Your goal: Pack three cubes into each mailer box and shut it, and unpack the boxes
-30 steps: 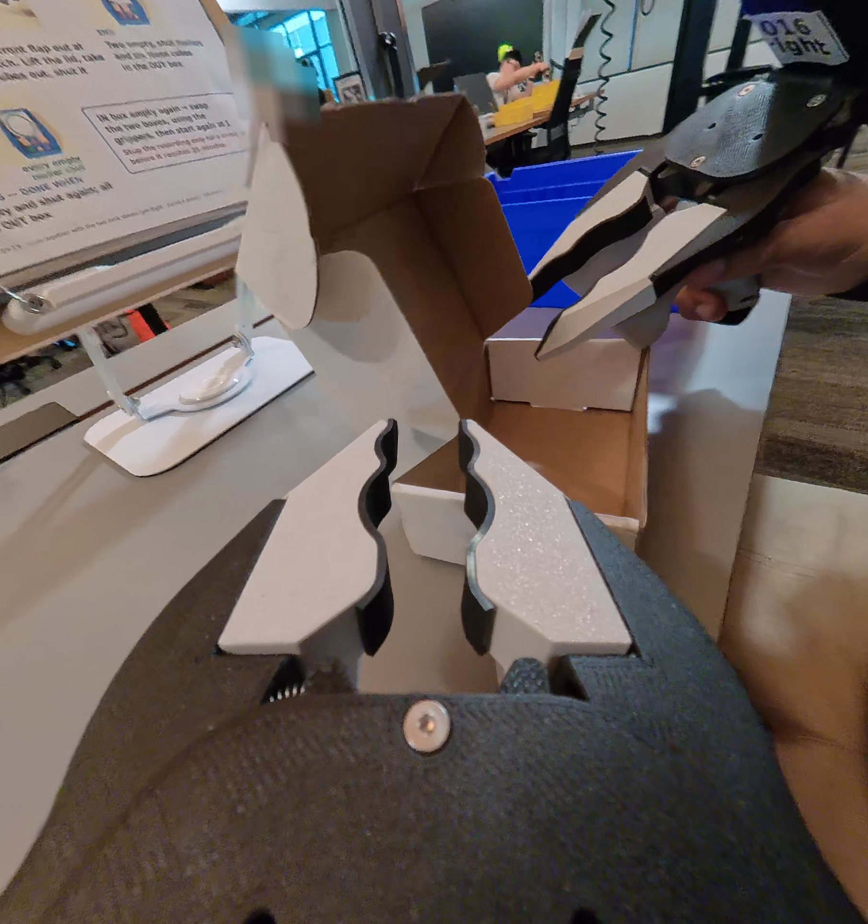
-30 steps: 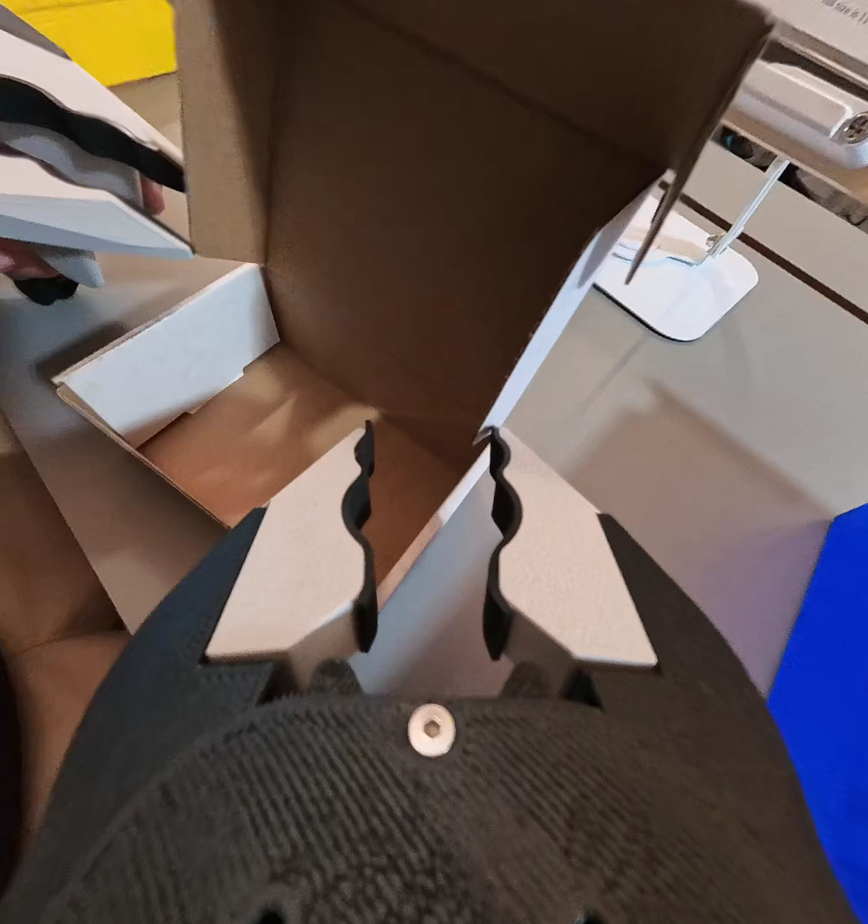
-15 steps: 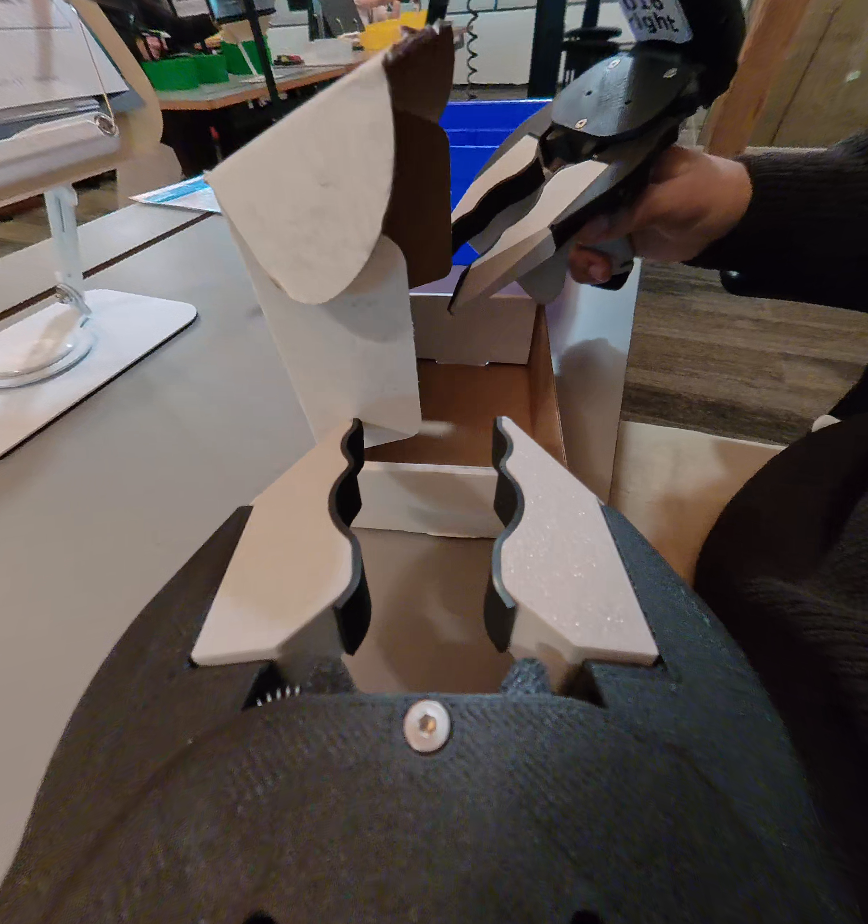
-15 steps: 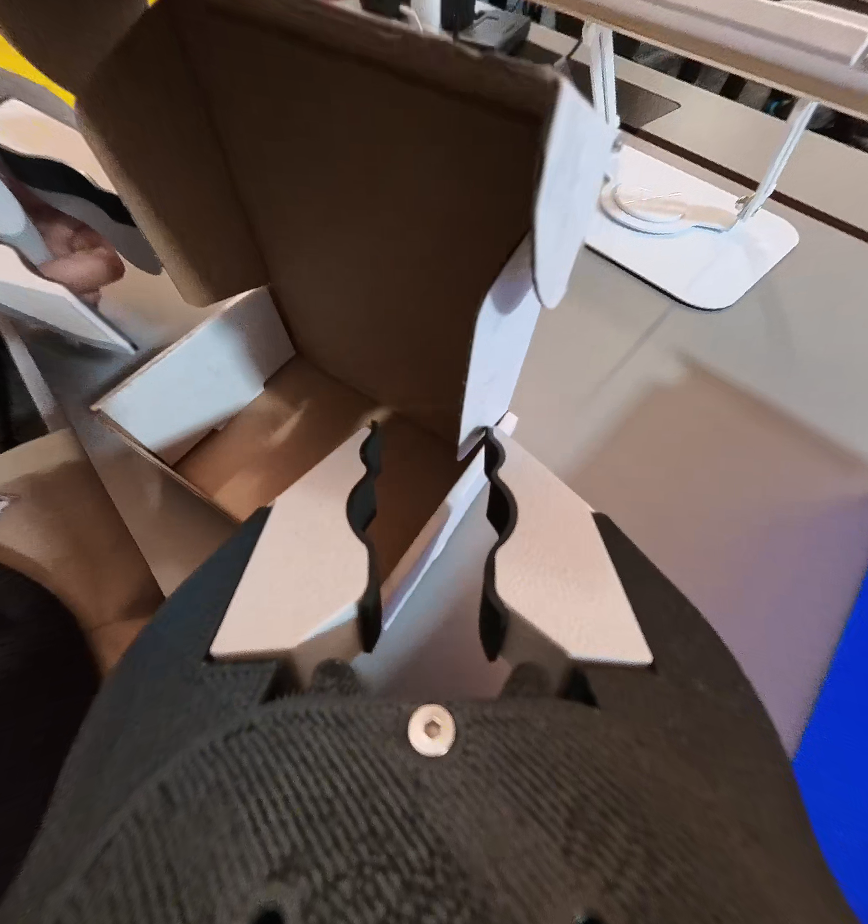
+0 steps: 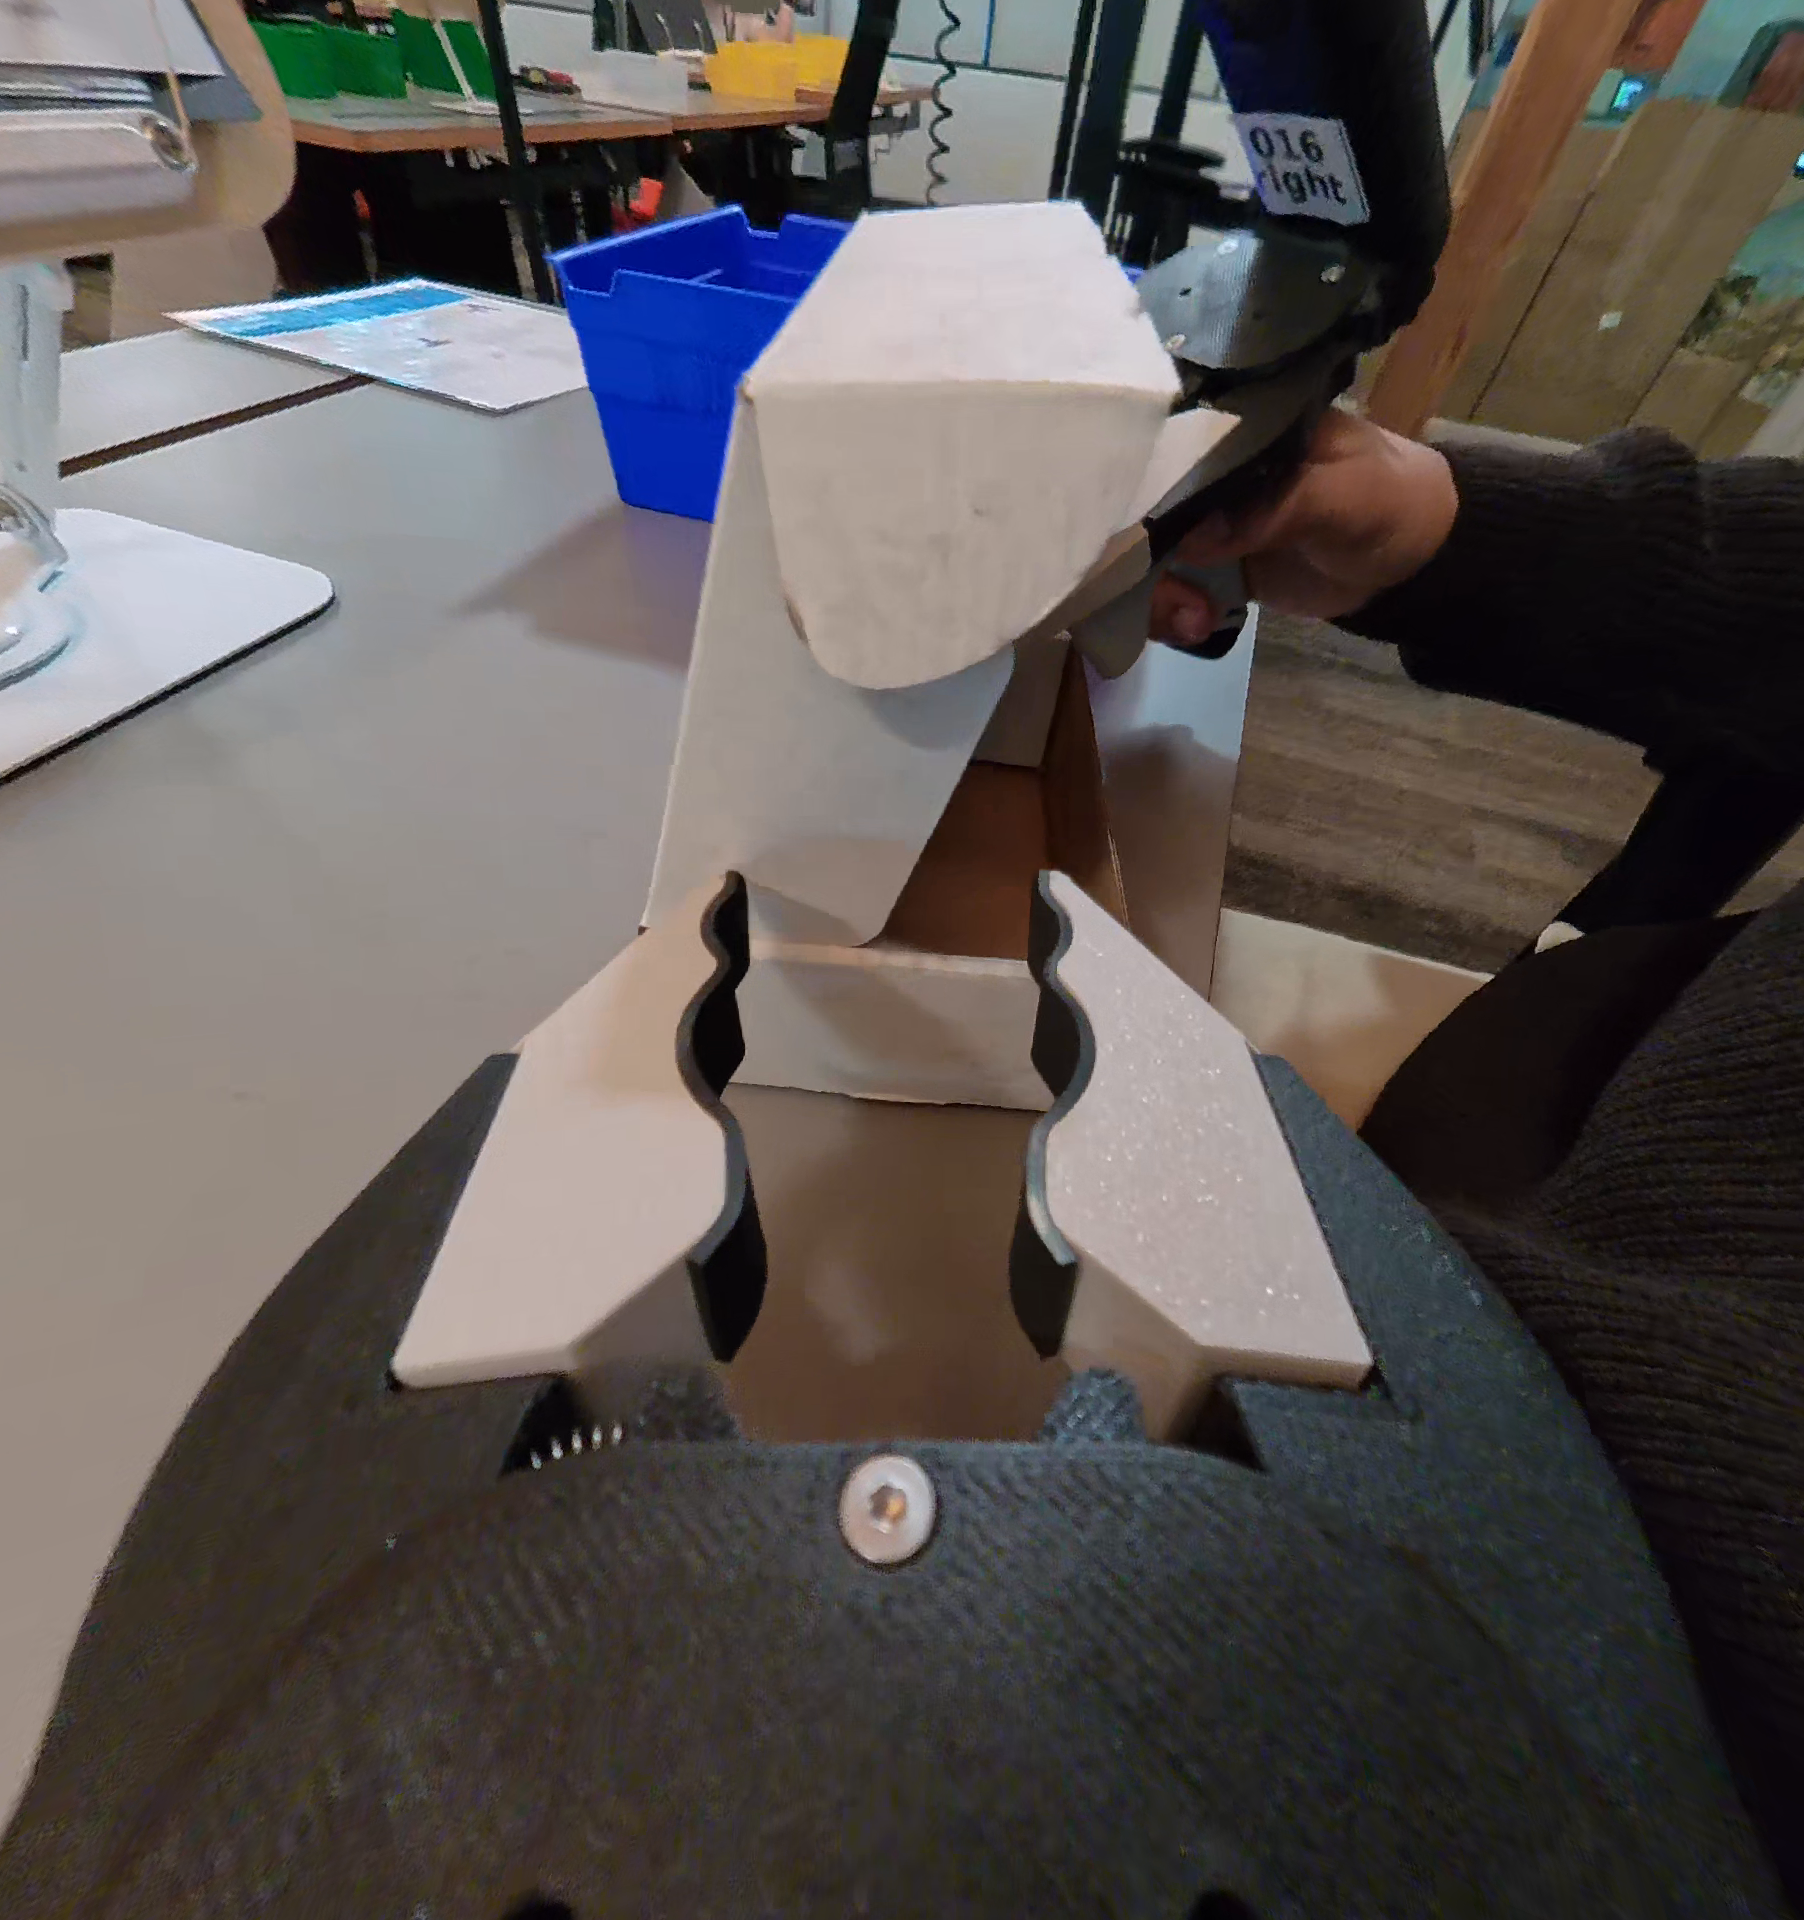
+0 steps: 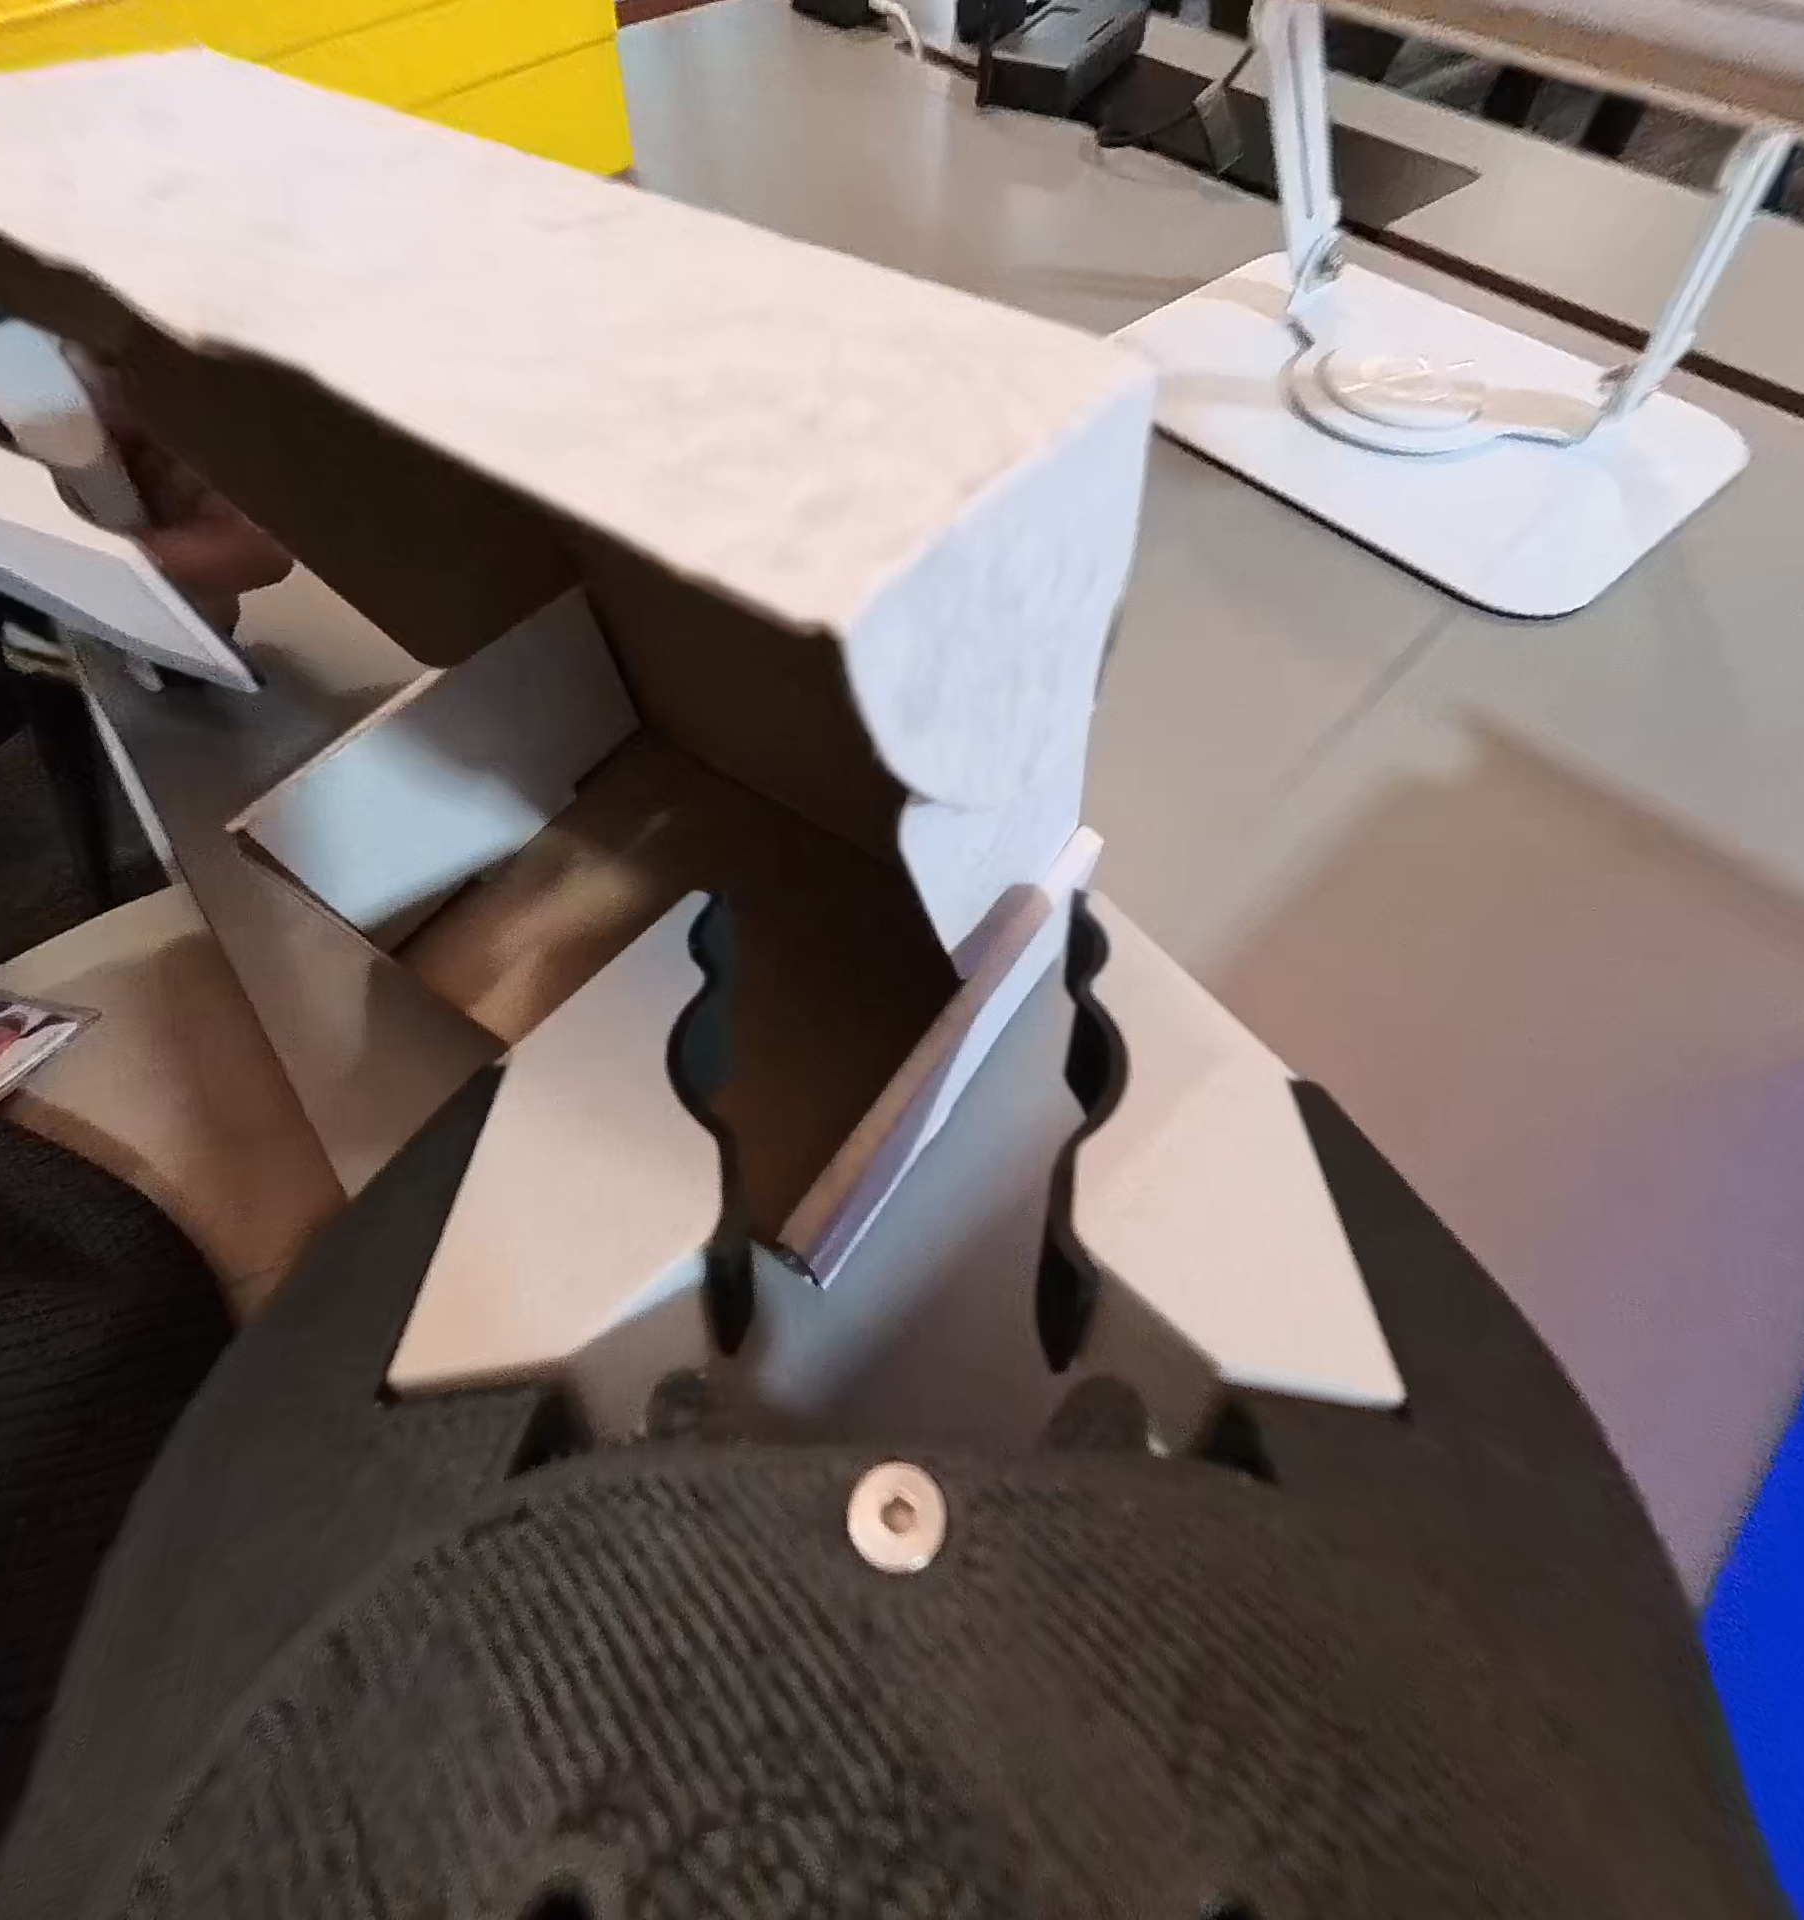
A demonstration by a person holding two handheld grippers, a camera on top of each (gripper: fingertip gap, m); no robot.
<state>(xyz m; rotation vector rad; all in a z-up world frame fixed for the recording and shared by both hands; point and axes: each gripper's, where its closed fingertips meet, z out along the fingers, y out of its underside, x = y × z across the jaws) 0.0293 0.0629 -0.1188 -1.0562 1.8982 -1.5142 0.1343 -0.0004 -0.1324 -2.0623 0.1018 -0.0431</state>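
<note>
We find the mailer box standing on the grey desk at its near right edge, white outside and brown corrugated card inside. Its lid is half raised and tips over the tray, with a rounded side flap hanging down. The tray floor that we can see holds no cubes.

The left tool has flat white fingers with wavy black inner edges, set in a coarse black body. It is spread apart, grips nothing, and sits just short of the near white wall of the box.

The right tool is likewise spread. The far corner wall of the box lies between its fingers, but we cannot tell whether they touch it.

Beyond the box stands a blue plastic bin. A white stand base with rounded corners rests on the desk to the far left.
</note>
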